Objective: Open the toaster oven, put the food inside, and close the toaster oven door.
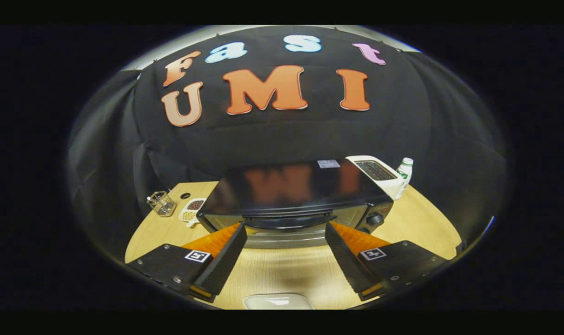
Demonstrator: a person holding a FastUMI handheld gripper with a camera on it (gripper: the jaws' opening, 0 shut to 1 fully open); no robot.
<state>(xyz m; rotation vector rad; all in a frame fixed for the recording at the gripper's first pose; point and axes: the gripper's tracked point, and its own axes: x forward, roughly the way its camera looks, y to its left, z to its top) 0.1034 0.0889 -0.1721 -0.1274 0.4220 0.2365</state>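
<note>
The gripper holds its fingers wide apart, gripping nothing; the toaster oven sits just ahead at twelve o'clock, its door handle running crosswise between the fingertips.

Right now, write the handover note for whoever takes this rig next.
Tongs: open, holding nothing, fingers spread either side of the oven handle, not touching it.
Black toaster oven: on the round wooden table, just ahead of the fingers, door shut.
Pale dish: on the table below the fingers; contents cannot be told.
Done: nothing yet.
Left: open the door, load the food, shut the door.
</note>
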